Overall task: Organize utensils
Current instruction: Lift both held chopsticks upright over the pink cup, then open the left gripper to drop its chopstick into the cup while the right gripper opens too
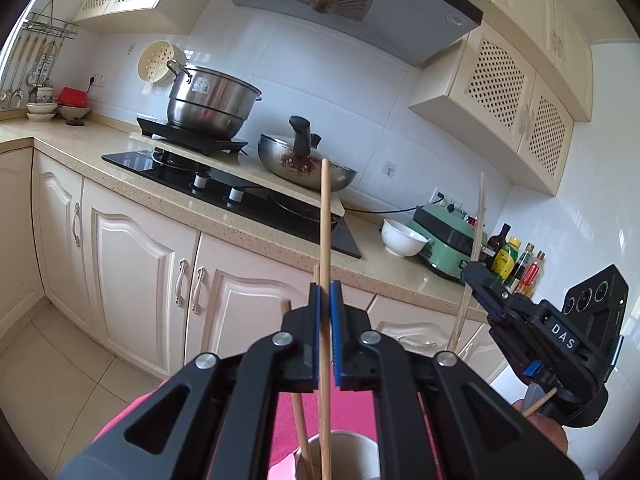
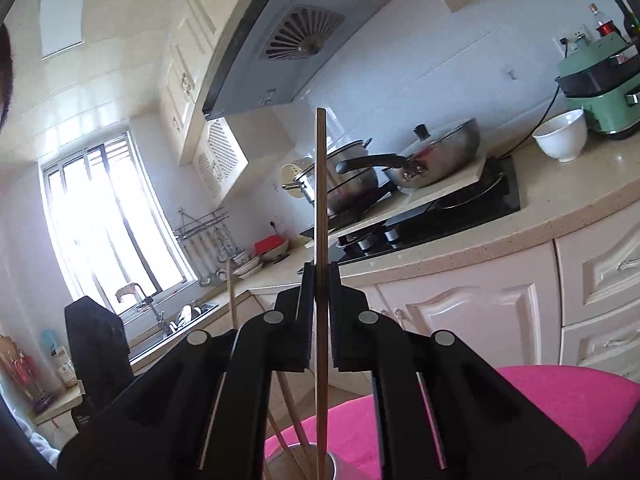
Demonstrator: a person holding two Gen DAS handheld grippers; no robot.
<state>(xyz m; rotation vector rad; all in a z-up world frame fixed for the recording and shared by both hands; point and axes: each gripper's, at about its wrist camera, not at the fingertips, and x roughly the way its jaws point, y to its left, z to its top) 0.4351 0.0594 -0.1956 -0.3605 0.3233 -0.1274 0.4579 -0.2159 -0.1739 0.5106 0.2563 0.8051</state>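
Both pairs of fingers are clamped on chopsticks. Left gripper (image 1: 325, 294) pinches a pale wooden chopstick (image 1: 325, 216) upright between its blue pads, the lower end reaching down into a round pale cup (image 1: 360, 446) that stands on a pink cloth (image 1: 352, 408), beside two other sticks. Right gripper (image 2: 321, 276) grips a darker brown chopstick (image 2: 321, 184) upright, its lower end at the rim of the same cup (image 2: 340, 466).

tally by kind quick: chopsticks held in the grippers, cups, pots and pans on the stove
held chopsticks: 2, left chopstick in left gripper, right chopstick in right gripper
cups: 1, cup
stove cookware: 2, steel pot, wok
total: 5
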